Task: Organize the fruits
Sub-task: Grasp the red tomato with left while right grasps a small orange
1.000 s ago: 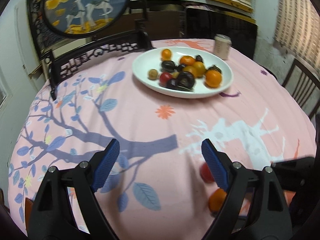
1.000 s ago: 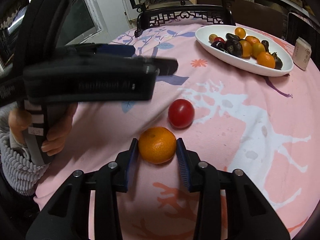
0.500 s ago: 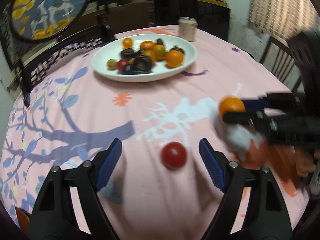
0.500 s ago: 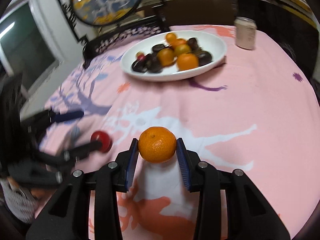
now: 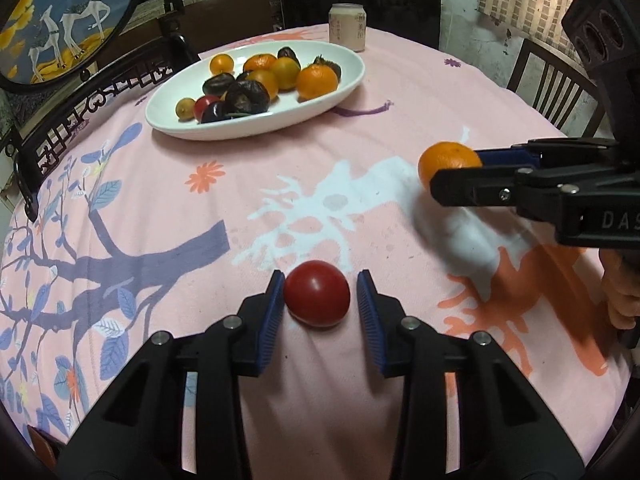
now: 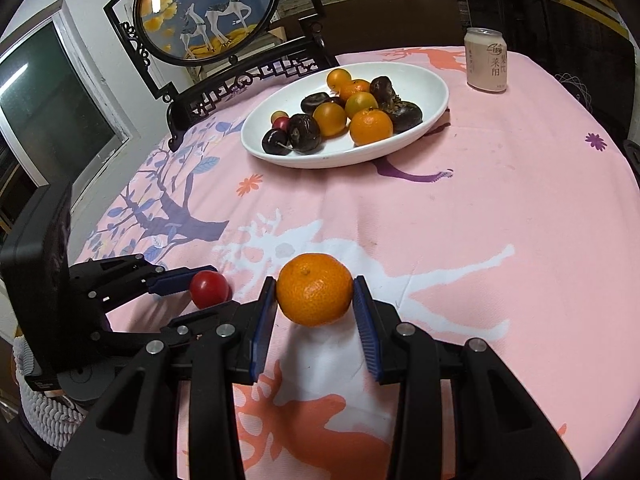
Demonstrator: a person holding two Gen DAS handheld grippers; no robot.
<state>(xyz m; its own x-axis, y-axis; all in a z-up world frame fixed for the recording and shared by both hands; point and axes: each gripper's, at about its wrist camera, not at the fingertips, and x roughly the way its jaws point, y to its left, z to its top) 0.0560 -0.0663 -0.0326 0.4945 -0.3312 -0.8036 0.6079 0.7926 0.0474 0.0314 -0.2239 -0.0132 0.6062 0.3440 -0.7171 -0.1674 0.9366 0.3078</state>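
I see the round table under its pink printed tablecloth (image 5: 420, 92) filling both wrist views. On the far half sits the white oval dish (image 6: 434, 84), holding a heap of fruit: several oranges and some dark, wrinkled fruits, with a small red one and a small yellowish one at its left end. A drink can (image 6: 485, 60) stands upright beyond the dish, apart from its rim. A round deer picture in a dark carved frame (image 6: 206, 6) stands behind the table.

My right gripper (image 6: 314, 294) is clamped on the mandarin (image 6: 314, 289), both blue pads pressed to its sides. In the left wrist view the fruit hangs clear above the cloth, over the white deer print, well short of the dish.

My left gripper (image 5: 321, 294) has just been closing, with the red tomato (image 5: 317, 298) between its jaws. The tomato rests on the cloth near the table's near edge. The left pad (image 5: 275, 300) looks to be touching it; a narrow gap shows at the right pad, so no grip there yet.
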